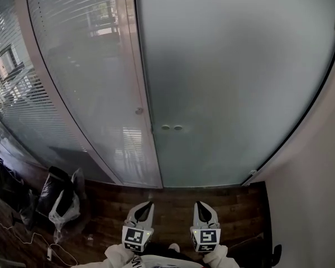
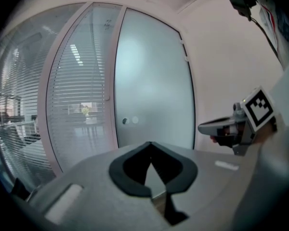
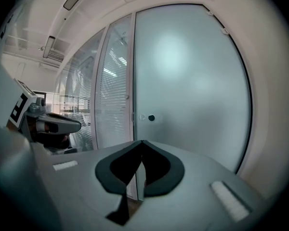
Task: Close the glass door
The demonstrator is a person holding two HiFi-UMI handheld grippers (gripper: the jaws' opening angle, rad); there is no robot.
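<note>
A frosted glass door [image 1: 234,82] stands straight ahead, its left edge meeting the pale frame [image 1: 142,94]. Two small round fittings [image 1: 172,128] sit near that edge at mid height; they also show in the left gripper view as the fittings [image 2: 130,121] and in the right gripper view as the fittings [image 3: 147,118]. My left gripper [image 1: 151,203] and right gripper [image 1: 199,204] hover side by side over the wooden floor, well short of the door, pointing at it. Both are shut with nothing between the fingertips, as seen at the left gripper [image 2: 151,143] and the right gripper [image 3: 142,141].
A glass partition with blinds [image 1: 89,82] runs off to the left of the door. Black bags and a white bag [image 1: 58,197] lie on the floor at the left, with loose cables [image 1: 22,242] beside them. A plain wall [image 1: 318,166] closes the right side.
</note>
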